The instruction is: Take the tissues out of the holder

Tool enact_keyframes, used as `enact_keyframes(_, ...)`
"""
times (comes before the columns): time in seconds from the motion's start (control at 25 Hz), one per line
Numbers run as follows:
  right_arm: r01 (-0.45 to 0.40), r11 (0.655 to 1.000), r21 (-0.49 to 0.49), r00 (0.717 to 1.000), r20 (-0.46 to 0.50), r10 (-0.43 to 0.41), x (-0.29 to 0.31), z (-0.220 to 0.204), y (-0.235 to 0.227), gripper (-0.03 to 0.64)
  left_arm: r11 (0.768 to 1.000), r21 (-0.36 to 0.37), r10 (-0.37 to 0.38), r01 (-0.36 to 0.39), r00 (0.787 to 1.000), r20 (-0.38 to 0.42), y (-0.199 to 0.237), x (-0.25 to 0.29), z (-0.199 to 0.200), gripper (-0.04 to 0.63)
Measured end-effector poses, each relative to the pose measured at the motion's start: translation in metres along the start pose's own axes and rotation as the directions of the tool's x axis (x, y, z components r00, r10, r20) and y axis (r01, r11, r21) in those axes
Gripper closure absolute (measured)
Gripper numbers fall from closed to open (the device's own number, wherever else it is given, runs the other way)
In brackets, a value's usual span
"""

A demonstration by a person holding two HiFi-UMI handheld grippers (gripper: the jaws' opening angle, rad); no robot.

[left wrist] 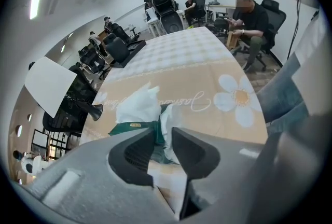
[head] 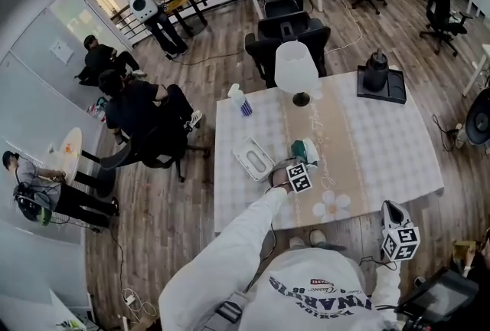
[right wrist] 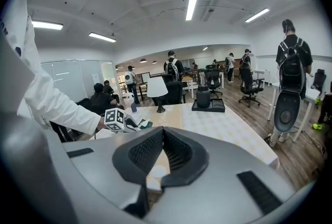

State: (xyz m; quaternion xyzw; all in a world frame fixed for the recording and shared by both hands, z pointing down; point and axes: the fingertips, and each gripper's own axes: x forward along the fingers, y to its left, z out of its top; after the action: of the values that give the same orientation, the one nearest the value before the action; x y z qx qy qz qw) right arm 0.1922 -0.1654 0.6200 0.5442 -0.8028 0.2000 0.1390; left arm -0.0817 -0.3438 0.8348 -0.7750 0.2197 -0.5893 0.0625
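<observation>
tissues (head: 306,147) on table (head: 398,145) (near edge); holder (head: 253,158) just left | lamp (head: 296,69) behind; jug (head: 375,70) far right

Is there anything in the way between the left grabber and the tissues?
No, nothing visible is in the way. The left gripper has its jaws apart right at the tissues, which poke up out of the green holder. The lamp stands farther back on the table, well clear.

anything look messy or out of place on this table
Mildly. The white holder lies skewed to the table edges, and beside it, apart, the green tissue pack has white tissues bunched up out of its top. Nothing spilled or broken.
</observation>
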Motion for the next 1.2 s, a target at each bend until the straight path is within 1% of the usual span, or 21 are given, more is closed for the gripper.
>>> enact_keyframes(0.16,0.012,1.000,0.000,1.000,-0.010,-0.012,-0.004,-0.002,0.001,0.609,1.000,0.000,-0.029,0.029,0.999,-0.022,-0.012,0.011,-0.010,0.479)
enact_keyframes(0.44,0.011,1.000,0.000,1.000,-0.025,-0.011,-0.005,-0.004,0.001,0.609,0.995,-0.061,-0.085,0.082,0.995,-0.059,-0.029,0.026,-0.030,0.479)
enact_keyframes(0.64,0.008,1.000,-0.001,1.000,-0.029,-0.008,-0.002,-0.005,0.006,0.609,0.989,-0.094,-0.121,0.117,0.992,-0.037,-0.030,0.025,-0.036,0.479)
enact_keyframes(0.8,-0.011,1.000,-0.010,0.999,-0.033,0.011,0.004,-0.004,0.009,0.609,0.985,-0.117,-0.124,0.123,0.992,0.001,-0.031,0.024,-0.033,0.477)
enact_keyframes(0.92,-0.028,0.999,-0.016,0.999,-0.038,0.028,0.008,-0.003,0.013,0.609,0.985,-0.135,-0.101,0.103,0.995,0.016,-0.025,0.021,-0.032,0.442)
enact_keyframes(1.04,-0.037,0.999,-0.025,0.998,-0.044,0.036,0.009,0.002,0.019,0.609,0.986,-0.149,-0.071,0.075,0.997,0.029,-0.021,0.013,-0.033,0.366)
enact_keyframes(1.12,-0.042,0.999,-0.032,0.998,-0.044,0.041,0.010,0.006,0.022,0.609,0.987,-0.149,-0.056,0.061,0.998,0.039,-0.018,0.005,-0.034,0.328)
enact_keyframes(1.2,-0.050,0.998,-0.041,0.998,-0.042,0.048,0.014,0.010,0.023,0.609,0.984,-0.167,-0.048,0.058,0.997,0.066,-0.015,-0.005,-0.032,0.325)
